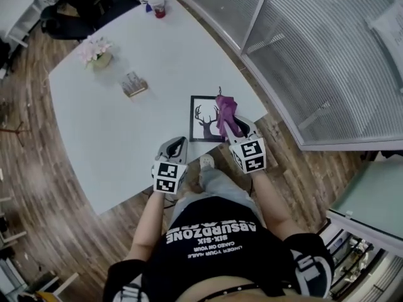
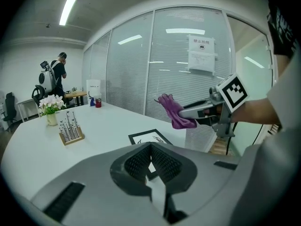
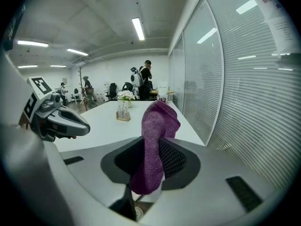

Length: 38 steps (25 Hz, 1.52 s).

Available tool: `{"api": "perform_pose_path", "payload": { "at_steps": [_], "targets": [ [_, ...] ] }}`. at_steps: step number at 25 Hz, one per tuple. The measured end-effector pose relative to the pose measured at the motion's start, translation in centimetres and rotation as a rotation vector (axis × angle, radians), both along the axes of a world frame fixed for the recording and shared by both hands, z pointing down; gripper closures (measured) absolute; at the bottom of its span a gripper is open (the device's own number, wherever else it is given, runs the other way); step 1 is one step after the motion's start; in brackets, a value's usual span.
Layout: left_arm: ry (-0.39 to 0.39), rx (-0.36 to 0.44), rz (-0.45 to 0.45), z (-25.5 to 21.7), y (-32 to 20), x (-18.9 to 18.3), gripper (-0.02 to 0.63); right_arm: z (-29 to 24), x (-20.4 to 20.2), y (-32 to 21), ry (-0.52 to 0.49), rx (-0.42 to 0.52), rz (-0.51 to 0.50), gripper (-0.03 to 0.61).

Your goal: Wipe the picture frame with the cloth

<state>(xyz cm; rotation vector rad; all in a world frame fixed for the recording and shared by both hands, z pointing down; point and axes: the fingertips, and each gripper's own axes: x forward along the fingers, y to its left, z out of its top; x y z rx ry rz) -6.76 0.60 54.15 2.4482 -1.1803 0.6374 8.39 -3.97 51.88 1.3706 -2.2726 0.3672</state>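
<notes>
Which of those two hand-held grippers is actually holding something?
The right hand-held gripper: its jaws are clamped on the purple cloth. The left hand-held gripper holds nothing, with its jaws together.

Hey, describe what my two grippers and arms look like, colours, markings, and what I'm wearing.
The left gripper and right gripper have light grey moulded shells tapering to dark textured pads. Each carries a white cube with black square markers. The sleeves are short and black with white print, on a black T-shirt with white lettering; forearms are bare.
</notes>
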Motion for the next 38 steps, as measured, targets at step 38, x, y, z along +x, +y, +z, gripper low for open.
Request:
{"api": "perform_pose_path", "payload": {
  "at_steps": [38],
  "targets": [
    [-0.036, -0.343, -0.062, 13.0, -4.7, 1.9, 0.598, 13.5, -8.1, -14.2, 0.178, -0.171, -0.326, 0.465]
  ]
}}
